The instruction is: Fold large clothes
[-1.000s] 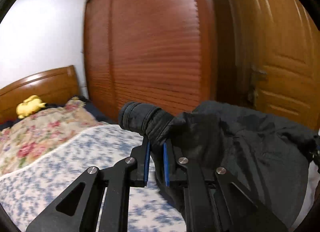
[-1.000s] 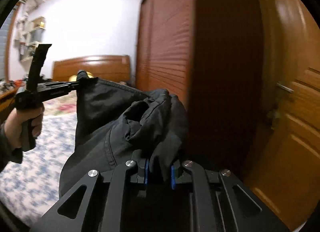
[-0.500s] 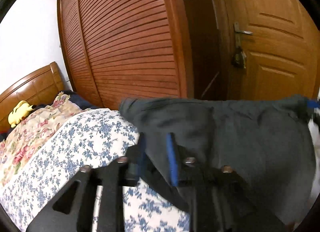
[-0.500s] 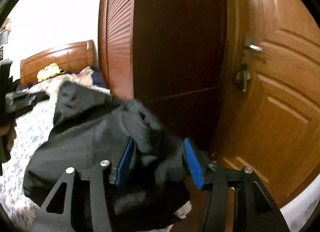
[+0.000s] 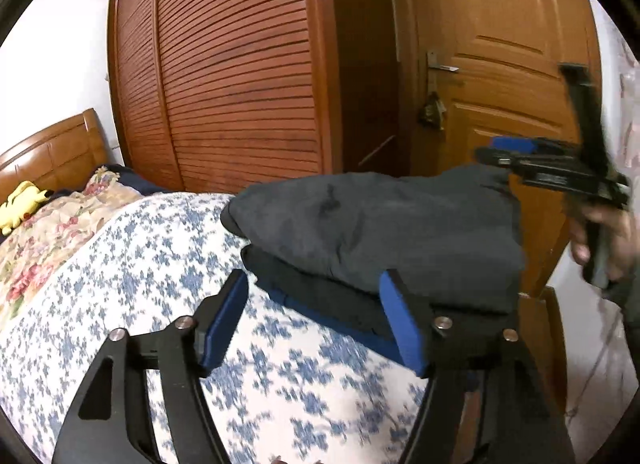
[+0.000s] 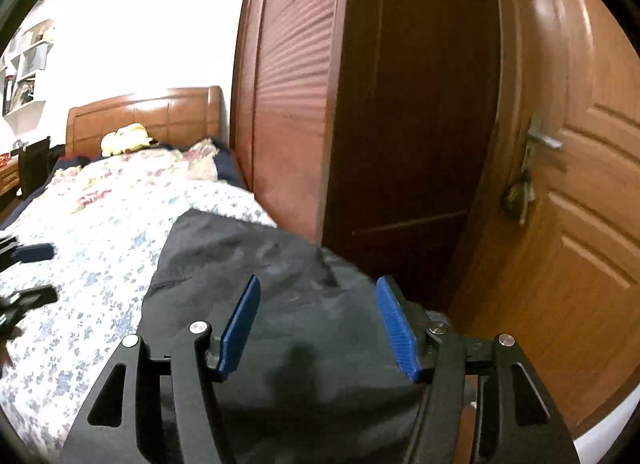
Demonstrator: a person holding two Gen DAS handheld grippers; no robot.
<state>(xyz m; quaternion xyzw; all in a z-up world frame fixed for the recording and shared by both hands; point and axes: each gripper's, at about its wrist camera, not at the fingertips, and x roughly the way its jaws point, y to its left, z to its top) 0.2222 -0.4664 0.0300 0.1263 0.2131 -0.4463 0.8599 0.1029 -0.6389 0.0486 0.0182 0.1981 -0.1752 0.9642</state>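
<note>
A dark grey garment [image 5: 380,232], folded into a thick stack, lies on the bed's corner near the wardrobe. My left gripper [image 5: 314,278] hovers at the garment's near edge. Its jaws are opening and the blue pads [image 5: 224,320] press on nothing, though the right pad overlaps the cloth's edge. My right gripper [image 6: 318,280] hangs just over the garment [image 6: 280,284]. Its jaws are opening too, with the cloth below and between the pads [image 6: 240,328] but not pinched. In the left wrist view, a hand [image 5: 600,232] holds the right gripper [image 5: 500,150] above the garment's far end.
The bed [image 5: 120,284] has a blue-flowered sheet, a floral quilt [image 5: 48,240] and a yellow plush toy [image 5: 22,204] by the wooden headboard [image 6: 144,116]. Slatted wardrobe doors [image 5: 240,84] and a wooden room door [image 6: 580,224] with a handle [image 6: 542,140] stand close behind the garment.
Both grippers were shut on the garment and held it up. Both have opened and sunk, and the garment now lies folded on the bed.
</note>
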